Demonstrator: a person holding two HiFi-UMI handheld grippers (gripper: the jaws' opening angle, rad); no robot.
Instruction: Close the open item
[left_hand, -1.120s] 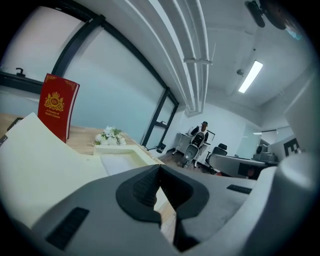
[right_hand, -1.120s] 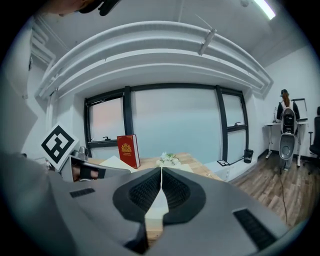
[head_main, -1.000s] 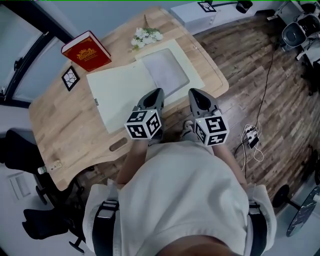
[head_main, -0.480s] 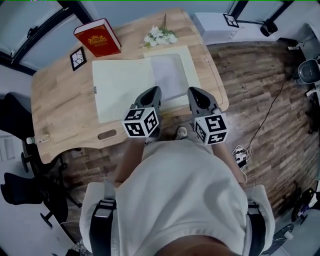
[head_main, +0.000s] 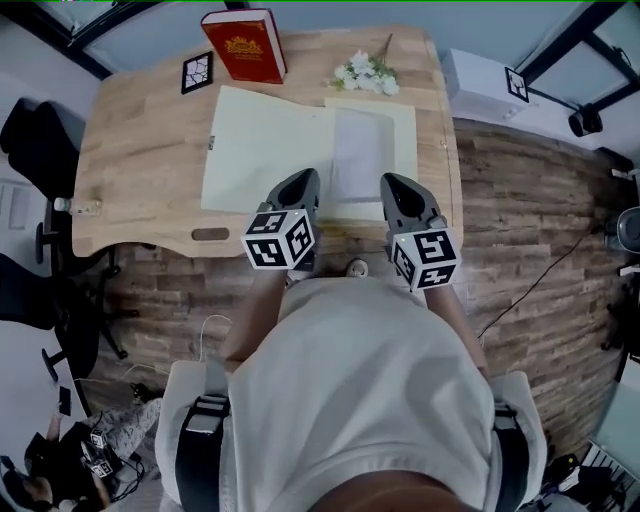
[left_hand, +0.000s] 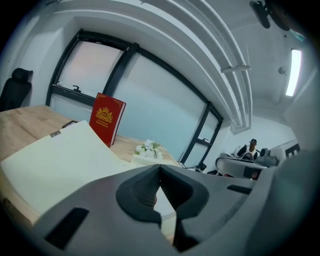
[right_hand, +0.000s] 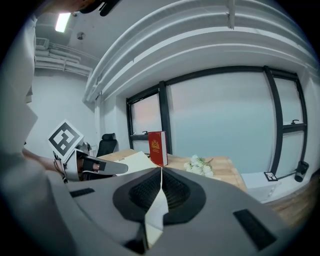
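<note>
Head view alone shows the whole folder (head_main: 270, 150) lying open on the table (head_main: 140, 170). The gripper views show the red book (right_hand: 157, 148) standing upright. Left gripper (head_main: 303, 180) and right gripper (head_main: 392, 184): jaws fully together, empty, over the folder's near edge.

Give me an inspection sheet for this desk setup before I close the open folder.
Surface: wooden desk, bare wood around the folder.
Job's things: open folder lies flat, both halves spread, not yet closed.
Clutter: red book standing at the far edge; white flowers by the folder's far corner; marker tile left of the book.
Grippers: left gripper and right gripper both shut, empty, at the folder's near edge.
Cables: white cable looped on the floor; thin dark cable at right.
Surroundings: black chair left, white cabinet right, plank floor.
</note>
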